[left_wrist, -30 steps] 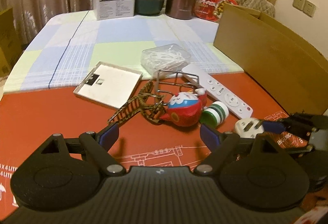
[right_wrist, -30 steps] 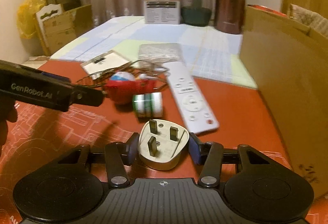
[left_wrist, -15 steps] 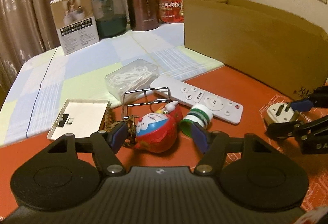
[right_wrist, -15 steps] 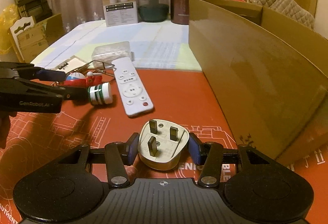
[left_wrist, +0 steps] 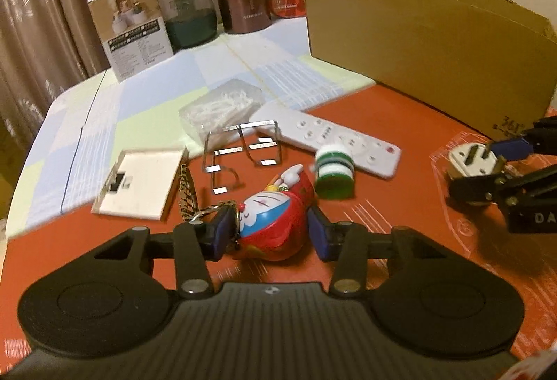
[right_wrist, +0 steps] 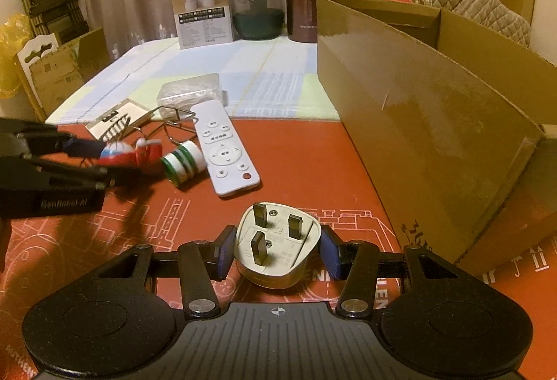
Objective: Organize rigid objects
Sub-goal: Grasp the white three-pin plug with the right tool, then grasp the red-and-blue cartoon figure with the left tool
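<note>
A red and blue cartoon-cat toy [left_wrist: 271, 227] lies on the red mat, and the closing jaws of my left gripper [left_wrist: 271, 235] touch it with a pad on each side. The right wrist view shows that toy [right_wrist: 139, 153] at the left gripper's tip [right_wrist: 101, 164]. My right gripper [right_wrist: 276, 251] is shut on a white three-pin plug [right_wrist: 278, 240], prongs facing the camera, held just above the mat. The plug [left_wrist: 466, 160] also shows at the right of the left wrist view. An open cardboard box [right_wrist: 435, 94] stands close on the right.
Beyond the toy lie a green-and-white ribbed bottle [left_wrist: 334, 171], a white remote [left_wrist: 330, 143], a bent wire rack [left_wrist: 243, 147], a patterned strap [left_wrist: 188, 188], a flat white box [left_wrist: 139, 185] and a clear case [left_wrist: 222, 105]. Jars and a carton [left_wrist: 132, 28] stand at the back.
My left gripper has come forward over the toy and its jaws have narrowed from wide apart to touching its sides. The right gripper has carried the plug right, nearer the cardboard box.
</note>
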Available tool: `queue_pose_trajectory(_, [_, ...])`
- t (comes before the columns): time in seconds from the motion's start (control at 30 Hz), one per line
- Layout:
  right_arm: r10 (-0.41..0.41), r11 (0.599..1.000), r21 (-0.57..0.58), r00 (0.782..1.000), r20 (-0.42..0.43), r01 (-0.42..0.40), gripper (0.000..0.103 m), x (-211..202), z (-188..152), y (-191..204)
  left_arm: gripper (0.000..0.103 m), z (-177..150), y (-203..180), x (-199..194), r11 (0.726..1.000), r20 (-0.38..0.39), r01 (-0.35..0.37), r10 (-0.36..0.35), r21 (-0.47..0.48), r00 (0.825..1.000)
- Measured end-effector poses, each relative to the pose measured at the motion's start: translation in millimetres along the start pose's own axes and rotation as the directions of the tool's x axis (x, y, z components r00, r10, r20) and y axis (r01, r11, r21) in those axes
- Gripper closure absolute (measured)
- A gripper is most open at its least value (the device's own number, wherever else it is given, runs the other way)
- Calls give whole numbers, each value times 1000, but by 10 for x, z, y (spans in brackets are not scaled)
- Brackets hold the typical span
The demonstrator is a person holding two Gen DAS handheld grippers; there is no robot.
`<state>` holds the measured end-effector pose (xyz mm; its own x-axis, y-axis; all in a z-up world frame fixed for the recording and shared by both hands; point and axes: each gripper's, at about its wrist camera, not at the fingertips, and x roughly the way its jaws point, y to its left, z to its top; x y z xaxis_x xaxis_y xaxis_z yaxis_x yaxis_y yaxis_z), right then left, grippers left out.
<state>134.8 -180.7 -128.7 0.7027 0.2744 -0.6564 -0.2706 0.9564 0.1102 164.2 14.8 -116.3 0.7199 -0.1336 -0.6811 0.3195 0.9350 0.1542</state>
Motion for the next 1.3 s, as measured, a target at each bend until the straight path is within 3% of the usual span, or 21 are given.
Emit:
queue_pose_trajectory(0.13, [4, 1000, 7, 1000, 0, -4, 56, -91, -26, 6, 61, -113, -114, -170, 1000, -1, 2, -2, -30, 1000])
queue_pose_trajectory(0.3, [-1, 1000, 19, 1000, -3, 1, 56, -162, -52, -26, 51, -207, -195, -332, 998, 6, -54, 55, -35, 998])
queue_pose_trajectory(0.4, [-5, 1000, 25, 1000, 0, 5, 56, -202, -61, -51, 51, -260, -271, -427, 996, 32, -89, 89, 1, 996])
queue_pose_trajectory(0.5, [-7, 1000, 30, 1000, 0, 7, 56, -227, -74, -72, 51, -252, -348, -521, 998, 79, -60, 58, 27, 995])
queue_pose_trajectory(0.6, [-9, 999, 33, 1000, -3, 9, 56, -229, -84, -82, 50, -251, -378, -480, 1000, 55, -5, 5, 15, 998])
queue_pose_trajectory(0.77, [-8, 999, 38, 1000, -3, 8, 56, -213, -83, -89, 50, -264, -281, -324, 1000, 20, -14, 14, -28, 1000])
queue_pose_trajectory(1.0, [2, 999, 37, 1000, -12, -2, 56, -174, -84, -82, 50, -214, -179, -178, 997, 37, 26, -23, -79, 999])
queue_pose_trajectory(1.03, [4, 999, 37, 1000, -13, -3, 56, -174, -85, -81, 51, -214, -184, -157, 997, 27, 27, -25, -78, 999])
queue_pose_trajectory(1.1, [4, 999, 35, 1000, -13, -4, 56, -179, -84, -77, 63, -225, -199, -149, 996, 12, 28, -28, -82, 1000])
queue_pose_trajectory(1.3, [10, 1000, 27, 1000, -3, -10, 56, -237, -60, -53, 64, -247, -229, -229, 989, -15, 53, -56, -140, 998])
